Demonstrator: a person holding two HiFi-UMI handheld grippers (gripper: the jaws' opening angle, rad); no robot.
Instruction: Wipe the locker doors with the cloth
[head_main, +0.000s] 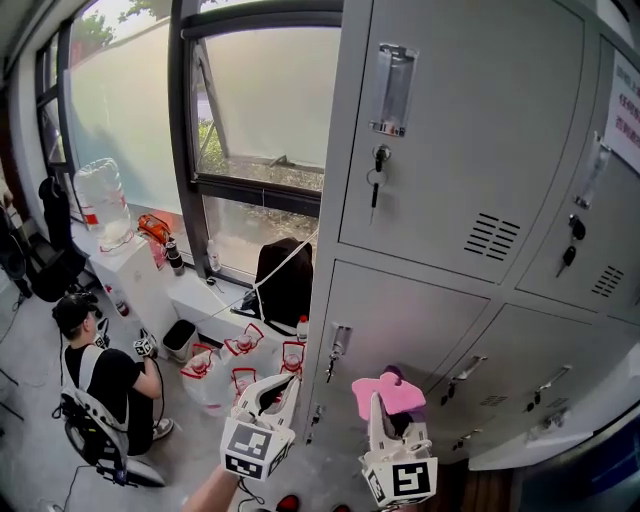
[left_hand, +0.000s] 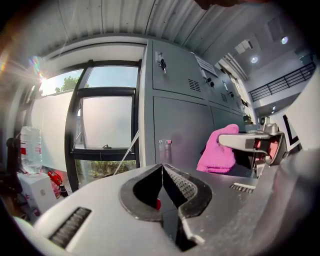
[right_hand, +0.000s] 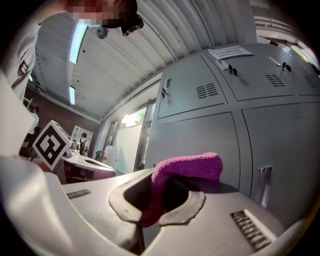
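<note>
Pink cloth (right_hand: 192, 167) is clamped in right tongs (right_hand: 159, 197), held before locker door (right_hand: 200, 135) for wiping; left tongs (left_hand: 162, 185) are closed, empty, held aside.

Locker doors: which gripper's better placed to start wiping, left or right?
Right. The right gripper is shut on the pink cloth, raised in front of the locker doors. The left gripper is shut on nothing and sits nearer the window.
</note>
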